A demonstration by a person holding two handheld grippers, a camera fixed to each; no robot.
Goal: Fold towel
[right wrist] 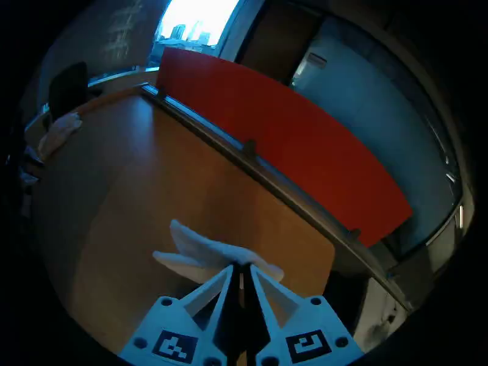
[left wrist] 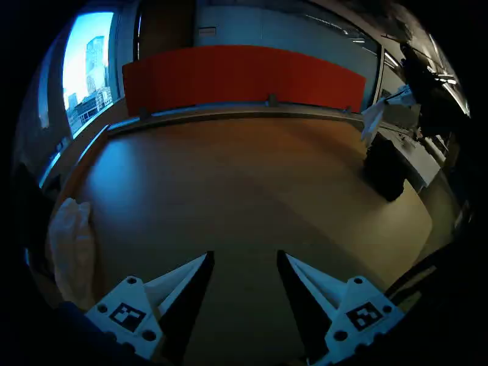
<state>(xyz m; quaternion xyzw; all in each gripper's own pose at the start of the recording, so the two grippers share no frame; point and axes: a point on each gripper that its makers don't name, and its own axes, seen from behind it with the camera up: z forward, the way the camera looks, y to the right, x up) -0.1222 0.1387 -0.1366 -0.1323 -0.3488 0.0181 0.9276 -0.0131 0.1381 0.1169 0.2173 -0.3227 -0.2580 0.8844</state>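
Note:
My right gripper (right wrist: 242,269) is shut on a white towel (right wrist: 204,251), which bunches out ahead of the fingertips and hangs just above the wooden table (right wrist: 134,183). A second white cloth (right wrist: 58,135) lies crumpled at the table's far left corner. In the left gripper view that kind of white cloth (left wrist: 72,247) rests at the table's left edge, well left of my left gripper (left wrist: 244,259). The left gripper stands open over bare wood (left wrist: 244,183), nothing between its fingers.
A red divider panel (left wrist: 244,76) on a grey rail runs along the table's far edge, also the red panel (right wrist: 287,134). A black object (left wrist: 385,168) sits at the right end. A dark chair (right wrist: 68,90) stands beyond the left corner. Windows (left wrist: 88,67) lie behind.

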